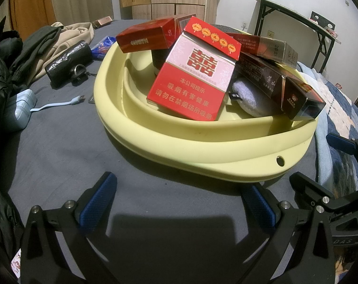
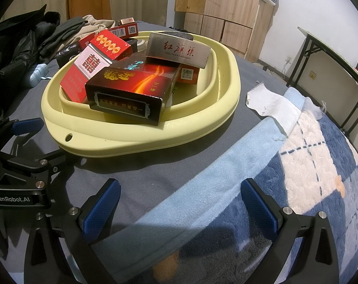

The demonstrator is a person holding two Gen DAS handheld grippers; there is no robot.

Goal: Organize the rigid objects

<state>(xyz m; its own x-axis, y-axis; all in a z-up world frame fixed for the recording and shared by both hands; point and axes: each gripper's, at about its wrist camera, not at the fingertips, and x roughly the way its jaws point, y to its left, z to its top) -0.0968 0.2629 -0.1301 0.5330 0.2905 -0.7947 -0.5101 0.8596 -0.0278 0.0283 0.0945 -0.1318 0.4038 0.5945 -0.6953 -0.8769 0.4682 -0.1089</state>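
Indoor light was fairly bright and came from above and behind, throwing hard dark shadows on the bed (image 1: 67, 146) under the basin (image 1: 202, 146). Both views were sharp, with strong fisheye bending and black vignetted corners.

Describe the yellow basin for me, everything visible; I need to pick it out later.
The basin is pale yellow, smooth, plastic-looking, rounded, with a thick rolled rim and an inner stepped wall. A small hole pierces the rim on the side near the cameras. It sits upright on the grey bedsheet, beside a blue blanket. Cigarette boxes are piled inside it, some leaning on the rim. Neither gripper touches it.
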